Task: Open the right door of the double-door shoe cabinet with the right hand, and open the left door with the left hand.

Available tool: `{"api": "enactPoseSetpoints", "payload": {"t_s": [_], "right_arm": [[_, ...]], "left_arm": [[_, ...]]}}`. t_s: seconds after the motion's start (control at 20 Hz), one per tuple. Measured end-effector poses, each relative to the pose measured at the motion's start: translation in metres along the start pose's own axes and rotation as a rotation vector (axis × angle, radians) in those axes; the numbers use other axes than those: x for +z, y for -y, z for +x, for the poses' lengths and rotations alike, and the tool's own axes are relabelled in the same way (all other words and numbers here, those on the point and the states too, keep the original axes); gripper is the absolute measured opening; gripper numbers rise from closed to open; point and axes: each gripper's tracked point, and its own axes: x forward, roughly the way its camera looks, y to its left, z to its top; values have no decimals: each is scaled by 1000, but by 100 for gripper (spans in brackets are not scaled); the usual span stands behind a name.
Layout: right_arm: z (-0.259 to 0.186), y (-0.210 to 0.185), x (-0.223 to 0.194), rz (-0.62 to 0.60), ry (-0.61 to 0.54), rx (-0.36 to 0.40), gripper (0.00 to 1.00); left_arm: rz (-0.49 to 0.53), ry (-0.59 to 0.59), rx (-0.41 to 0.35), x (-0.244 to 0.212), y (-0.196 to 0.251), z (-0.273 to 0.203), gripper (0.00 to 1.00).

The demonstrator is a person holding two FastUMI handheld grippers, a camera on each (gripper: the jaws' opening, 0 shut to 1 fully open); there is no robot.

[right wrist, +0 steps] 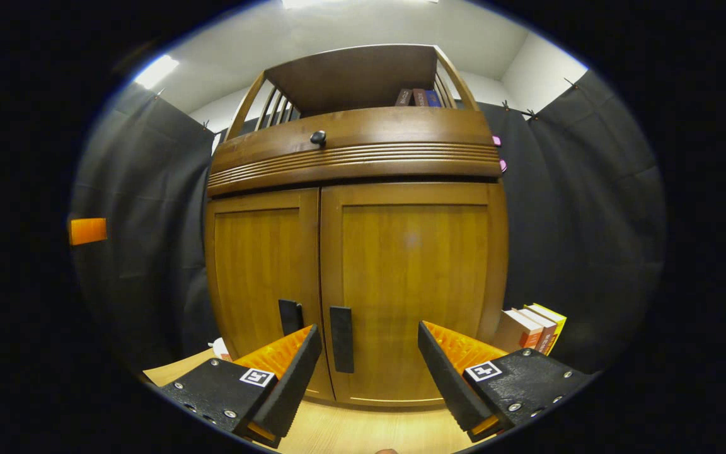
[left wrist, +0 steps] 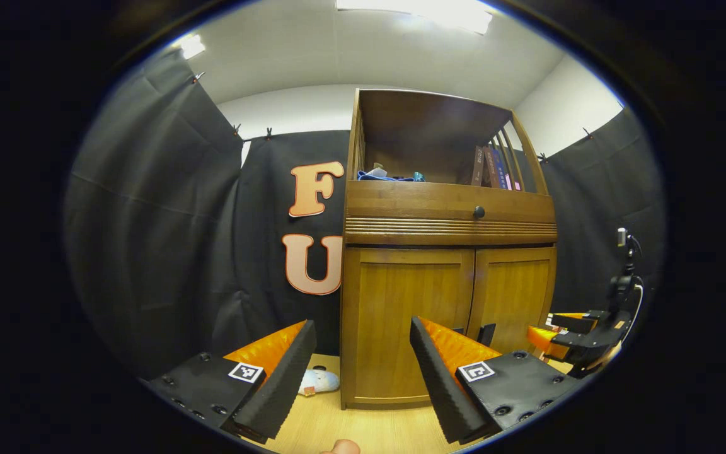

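Shoe cabinet (right wrist: 357, 252) with both doors shut, 2 grippers in front of it.

The right door (right wrist: 413, 290) and left door (right wrist: 262, 271) meet at 2 dark handles (right wrist: 341, 339). The right gripper (right wrist: 363, 372) faces the right door's handle, fingers wide apart, empty. The left gripper (left wrist: 363, 372) sits before the left door (left wrist: 401, 321), fingers spread, empty. Books (right wrist: 530, 328) stand right of the cabinet.

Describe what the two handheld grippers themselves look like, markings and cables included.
Each gripper, left and right, has two wedge-shaped fingers with ribbed inner faces, mounted on dark plates dotted with screws. Every plate carries a small square black-and-white tag. In the left gripper view the other gripper's body shows a dark upright post and a looping cable.
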Motion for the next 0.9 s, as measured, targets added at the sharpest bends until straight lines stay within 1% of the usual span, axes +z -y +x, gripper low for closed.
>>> {"api": "enactPoseSetpoints", "payload": {"t_s": [0.05, 0.1, 0.15, 0.2, 0.25, 0.3, 0.35, 0.4, 0.45, 0.5, 0.55, 0.6, 0.65, 0.7, 0.85, 0.9], "right_arm": [[9, -6, -7, -6, -1, 0, 94], [18, -11, -15, -17, -3, -3, 94], [25, -15, -21, -32, -7, -5, 94], [32, -19, -28, -43, -13, -7, 94], [37, -19, -35, -45, -16, -16, 100], [43, -20, -39, -43, -16, -25, 100], [48, -21, -43, -41, -16, -28, 95], [52, -22, -49, -39, -19, -34, 100], [61, -24, -53, -36, -23, -38, 100], [69, -26, -57, -32, -29, -38, 92], [77, -28, -62, -26, -35, -37, 90], [82, -28, -66, -19, -41, -43, 85], [86, -29, -70, -10, -48, -43, 80], [92, -29, -75, 0, -57, -46, 76], [107, -29, -83, 13, -72, -49, 71], [110, -29, -85, 17, -78, -52, 63]], "left_arm": [[1, 0, 1, 0, -1, -1, 94], [3, 1, 3, -1, -3, -2, 96], [7, 3, 5, -1, -7, -3, 96], [15, 4, 10, -1, -9, -3, 94], [21, 4, 18, -4, -13, -4, 96], [24, 2, 24, -5, -17, -4, 97], [23, -2, 27, -8, -19, -5, 96], [21, -8, 28, -10, -21, -4, 96], [19, -15, 29, -13, -24, -4, 96], [16, -21, 32, -16, -27, -4, 96], [12, -26, 38, -19, -31, -4, 99], [8, -32, 43, -21, -35, -3, 99], [5, -36, 49, -23, -38, -3, 94], [5, -38, 54, -24, -40, -4, 94], [48, -15, 115, -24, -59, -8, 94], [62, -8, 129, -23, -61, -8, 96]]}}
